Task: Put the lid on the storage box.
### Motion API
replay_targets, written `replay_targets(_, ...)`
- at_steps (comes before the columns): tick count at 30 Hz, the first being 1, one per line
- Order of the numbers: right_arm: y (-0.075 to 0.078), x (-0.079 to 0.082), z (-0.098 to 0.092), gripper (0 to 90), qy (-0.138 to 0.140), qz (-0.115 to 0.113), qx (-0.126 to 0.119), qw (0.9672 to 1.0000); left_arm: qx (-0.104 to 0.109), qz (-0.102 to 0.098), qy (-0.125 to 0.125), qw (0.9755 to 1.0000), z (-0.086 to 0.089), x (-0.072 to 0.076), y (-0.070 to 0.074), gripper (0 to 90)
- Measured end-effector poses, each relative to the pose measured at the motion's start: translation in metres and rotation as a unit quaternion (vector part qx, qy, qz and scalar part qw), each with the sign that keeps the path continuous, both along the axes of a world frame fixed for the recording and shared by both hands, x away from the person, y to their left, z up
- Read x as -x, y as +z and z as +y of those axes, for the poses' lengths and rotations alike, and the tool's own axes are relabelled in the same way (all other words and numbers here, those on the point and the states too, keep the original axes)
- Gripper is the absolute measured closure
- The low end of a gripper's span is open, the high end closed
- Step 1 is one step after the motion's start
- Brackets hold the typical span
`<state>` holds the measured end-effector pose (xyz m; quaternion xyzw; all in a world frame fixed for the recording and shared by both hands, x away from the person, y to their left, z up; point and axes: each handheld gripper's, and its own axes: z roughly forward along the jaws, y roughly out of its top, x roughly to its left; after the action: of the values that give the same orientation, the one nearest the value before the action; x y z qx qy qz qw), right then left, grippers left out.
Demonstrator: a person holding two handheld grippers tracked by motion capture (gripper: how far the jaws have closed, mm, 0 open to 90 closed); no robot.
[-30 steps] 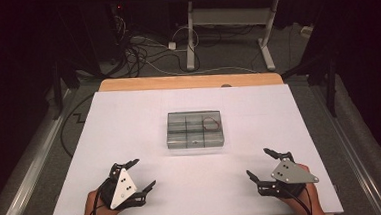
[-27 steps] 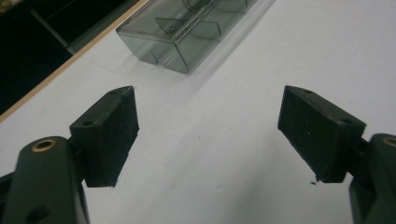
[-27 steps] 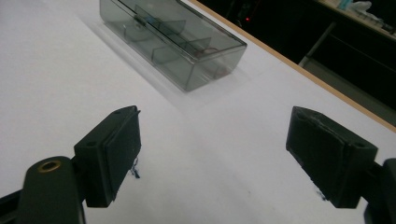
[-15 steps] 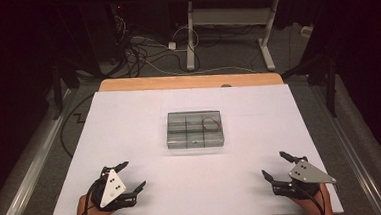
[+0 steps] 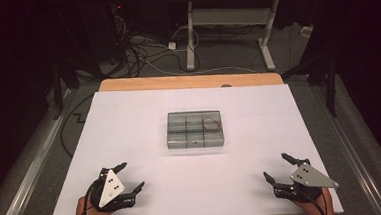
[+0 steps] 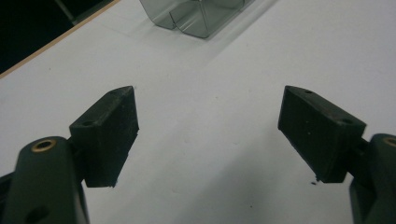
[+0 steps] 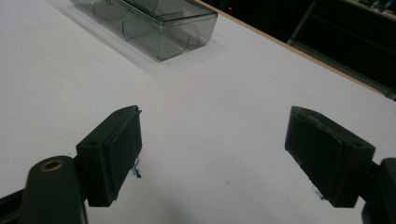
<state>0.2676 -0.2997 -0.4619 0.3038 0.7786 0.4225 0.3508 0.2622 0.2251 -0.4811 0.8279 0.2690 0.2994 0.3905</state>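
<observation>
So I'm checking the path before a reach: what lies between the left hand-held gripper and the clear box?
Nothing: in the high view, only bare white table lies between the left hand-held gripper and the clear box.

Lab: white-topped bench (image 5: 130, 141), floor cables (image 5: 140, 55), dark curtained surroundings.

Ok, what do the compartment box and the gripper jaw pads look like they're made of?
The compartment box looks like smoky clear plastic: its dividers and the red loop inside show through glossy walls. The pads look like matt black rubber or foam, slightly grainy with worn edges; which one is unclear.
</observation>
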Motion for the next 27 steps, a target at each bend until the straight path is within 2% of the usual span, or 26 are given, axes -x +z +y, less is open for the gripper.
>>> replay_targets(6,0.0015,0.0009,0.0039,19.4,0.003,-0.002,0.003,1.0000,0.009,-0.003,0.002,1.0000,0.0021,0.0021,0.0024,19.8)
replay_targets(17,0.0016,0.0011,0.0049,19.4,0.005,-0.003,0.009,0.9999,-0.005,0.000,0.002,1.0000,0.0015,0.0018,0.0013,19.7)
replay_targets(21,0.0011,0.0014,0.0047,19.4,0.005,-0.002,0.010,0.9999,0.000,0.002,0.002,1.0000,0.0014,0.0003,0.0010,19.7)
replay_targets(23,0.0007,0.0016,0.0049,19.4,0.005,-0.002,0.009,0.9999,-0.006,0.002,0.001,1.0000,0.0002,-0.0002,0.0006,19.7)
replay_targets(27,0.0002,0.0016,0.0052,19.3,0.006,0.000,0.008,1.0000,-0.005,0.005,0.002,1.0000,-0.0002,-0.0013,0.0004,19.7)
